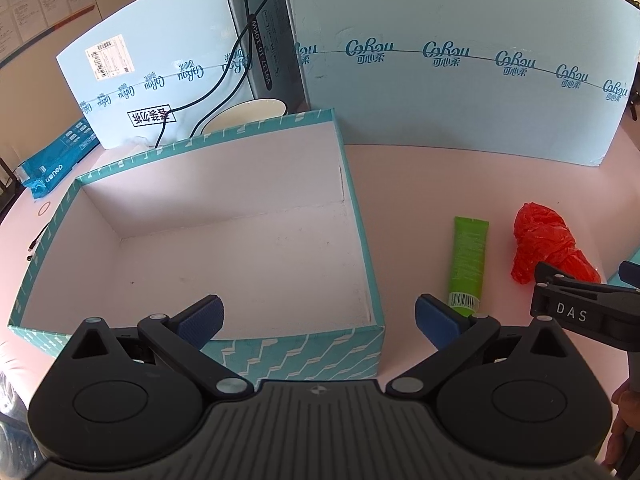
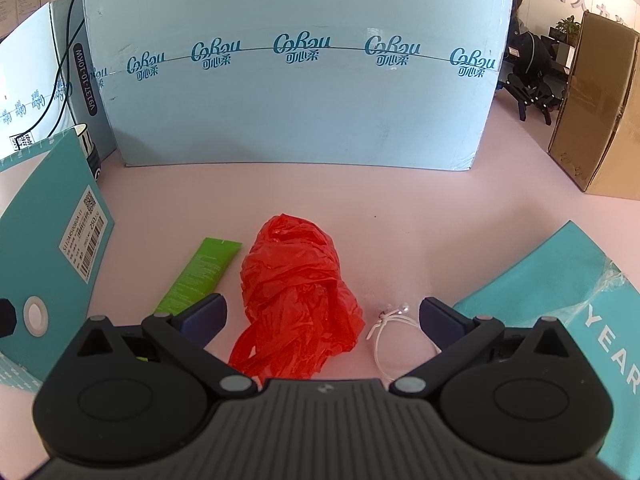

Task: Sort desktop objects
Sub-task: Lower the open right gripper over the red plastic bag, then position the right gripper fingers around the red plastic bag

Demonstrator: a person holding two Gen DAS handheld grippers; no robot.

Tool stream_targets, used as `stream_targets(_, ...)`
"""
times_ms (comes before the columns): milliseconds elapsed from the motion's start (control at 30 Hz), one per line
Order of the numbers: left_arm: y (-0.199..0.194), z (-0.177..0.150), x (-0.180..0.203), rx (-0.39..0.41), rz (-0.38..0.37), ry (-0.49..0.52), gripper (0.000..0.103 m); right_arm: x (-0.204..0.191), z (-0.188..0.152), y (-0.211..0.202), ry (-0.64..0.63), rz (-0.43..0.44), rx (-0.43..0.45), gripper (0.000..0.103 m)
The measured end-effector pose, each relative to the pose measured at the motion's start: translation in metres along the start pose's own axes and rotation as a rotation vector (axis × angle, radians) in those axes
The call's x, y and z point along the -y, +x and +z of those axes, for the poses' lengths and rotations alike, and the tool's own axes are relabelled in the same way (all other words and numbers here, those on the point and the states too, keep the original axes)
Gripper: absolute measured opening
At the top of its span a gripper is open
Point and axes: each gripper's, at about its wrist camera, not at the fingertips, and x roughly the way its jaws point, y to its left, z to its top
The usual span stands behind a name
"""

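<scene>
A teal patterned box [image 1: 312,354] with a bare white inside stands on the pink table. My left gripper [image 1: 318,316] hovers open over its near right corner, holding nothing. Right of the box lie a green tube [image 1: 469,258] and a crumpled red plastic bag [image 1: 548,246]. In the right wrist view my right gripper [image 2: 322,316] is open, its fingers straddling the near end of the red plastic bag [image 2: 296,288]. The green tube [image 2: 196,276] lies to the bag's left and a white string loop [image 2: 390,328] to its right. The right gripper [image 1: 576,308] shows at the left view's edge.
Light blue cartons [image 1: 460,64] wall off the back of the table, with a white bowl [image 1: 248,116] and black cables behind the box. A blue packet [image 1: 56,156] lies at far left. A teal lid [image 2: 560,312] rests at right, a brown carton [image 2: 592,112] beyond it.
</scene>
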Motion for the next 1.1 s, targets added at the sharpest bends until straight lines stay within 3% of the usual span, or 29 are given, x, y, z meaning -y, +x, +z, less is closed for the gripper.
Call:
stream_targets(500, -0.015, -0.012, -0.001, 0.059, 0.012, 0.038, 0.102, 0.014, 0.01, -0.01, 0.044, 0.025, -0.025, 0.103)
stream_targets(667, -0.019, -0.013, -0.004, 0.074, 0.006, 0.024, 0.102, 0.019, 0.012, -0.015, 0.049, 0.005, -0.011, 0.103)
stream_targets(1100, -0.023, -0.016, -0.006, 0.077, -0.003, 0.005, 0.102, 0.018, 0.025, -0.005, 0.067, 0.048, -0.041, 0.103)
